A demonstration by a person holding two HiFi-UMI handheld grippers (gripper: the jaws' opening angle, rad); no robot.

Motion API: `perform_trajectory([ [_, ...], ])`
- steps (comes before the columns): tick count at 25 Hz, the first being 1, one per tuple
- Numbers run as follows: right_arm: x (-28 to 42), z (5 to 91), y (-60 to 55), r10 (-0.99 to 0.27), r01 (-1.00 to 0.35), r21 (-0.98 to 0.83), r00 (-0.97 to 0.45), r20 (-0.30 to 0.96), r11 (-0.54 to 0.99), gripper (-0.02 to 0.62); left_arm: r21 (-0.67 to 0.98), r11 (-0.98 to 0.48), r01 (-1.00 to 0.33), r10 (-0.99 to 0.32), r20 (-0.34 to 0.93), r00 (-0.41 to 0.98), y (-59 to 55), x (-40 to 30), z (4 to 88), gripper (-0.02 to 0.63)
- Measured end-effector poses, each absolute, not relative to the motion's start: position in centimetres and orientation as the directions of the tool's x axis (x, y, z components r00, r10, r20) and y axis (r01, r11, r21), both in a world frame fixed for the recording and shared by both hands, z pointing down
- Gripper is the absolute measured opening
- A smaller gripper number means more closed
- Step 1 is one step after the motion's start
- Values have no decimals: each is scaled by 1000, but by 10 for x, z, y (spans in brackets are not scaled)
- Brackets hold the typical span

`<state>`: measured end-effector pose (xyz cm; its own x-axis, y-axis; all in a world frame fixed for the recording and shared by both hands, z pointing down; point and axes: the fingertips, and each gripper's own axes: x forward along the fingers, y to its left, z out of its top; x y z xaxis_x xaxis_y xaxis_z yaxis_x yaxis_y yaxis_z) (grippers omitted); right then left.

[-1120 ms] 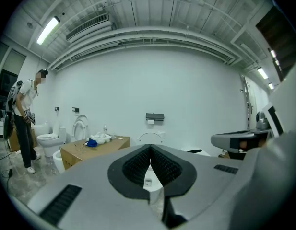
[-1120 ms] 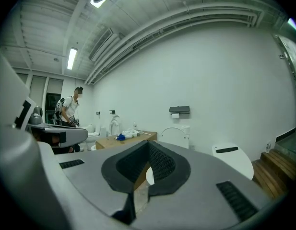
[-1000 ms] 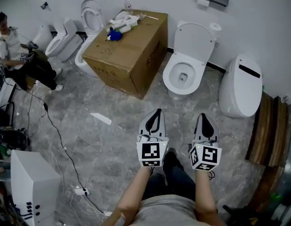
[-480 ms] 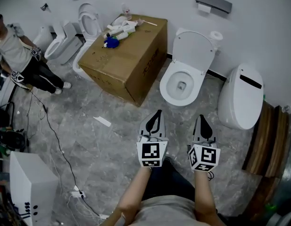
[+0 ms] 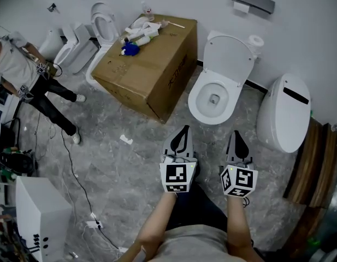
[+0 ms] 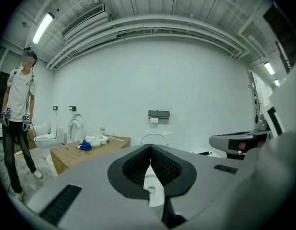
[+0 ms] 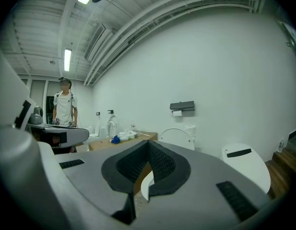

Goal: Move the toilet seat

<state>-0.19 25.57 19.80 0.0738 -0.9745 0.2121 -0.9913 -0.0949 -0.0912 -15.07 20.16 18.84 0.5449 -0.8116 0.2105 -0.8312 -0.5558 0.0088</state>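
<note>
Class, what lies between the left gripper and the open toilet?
Only bare floor separates the left gripper from the toilet, as the head view shows.

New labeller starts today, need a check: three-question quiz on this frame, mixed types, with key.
1. True or false: the left gripper and right gripper are both shut and empty.
2. What stands on the floor just left of the open toilet in the head view? A) box B) sink C) ladder
3. Fill in: the right toilet has its lid ____.

Key: 1 true; 2 A; 3 closed.
</note>
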Motion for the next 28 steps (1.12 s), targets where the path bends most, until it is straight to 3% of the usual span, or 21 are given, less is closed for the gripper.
perform_trajectory([
  [28, 44, 248, 81, -929, -972, -100, 168, 331, -212, 15, 88, -631, -771, -717, 313, 623, 9, -100, 242, 15],
])
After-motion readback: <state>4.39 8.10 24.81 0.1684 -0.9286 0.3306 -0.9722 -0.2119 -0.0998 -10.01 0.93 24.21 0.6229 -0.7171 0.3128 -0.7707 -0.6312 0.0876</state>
